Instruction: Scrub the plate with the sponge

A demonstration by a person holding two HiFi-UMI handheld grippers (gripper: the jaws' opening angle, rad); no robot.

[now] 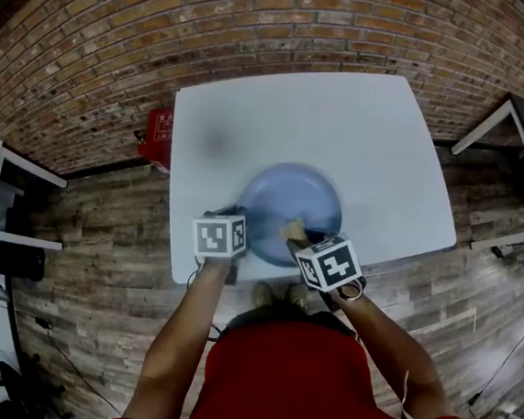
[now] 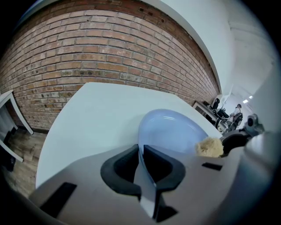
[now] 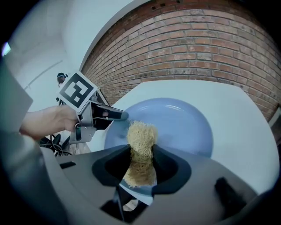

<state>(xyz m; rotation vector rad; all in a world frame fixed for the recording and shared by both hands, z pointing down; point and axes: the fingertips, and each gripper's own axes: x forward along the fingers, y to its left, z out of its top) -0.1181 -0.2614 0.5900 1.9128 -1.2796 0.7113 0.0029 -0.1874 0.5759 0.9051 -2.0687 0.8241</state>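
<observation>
- round, glossy pale-blue plate [image 1: 290,202] on smooth white bench [image 1: 343,129]
- left claw [image 2: 141,151] clamped on the plate's thin rim
- right claw [image 3: 141,152] clamped on coarse, fibrous tan sponge [image 3: 140,134], over the plate

No text can be read. A red object [image 1: 156,137] beside the bench [image 1: 379,142] bears pale print too small to make out. The left marker cube [image 1: 220,237] and right marker cube [image 1: 329,262] show only black-and-white square patterns.
</observation>
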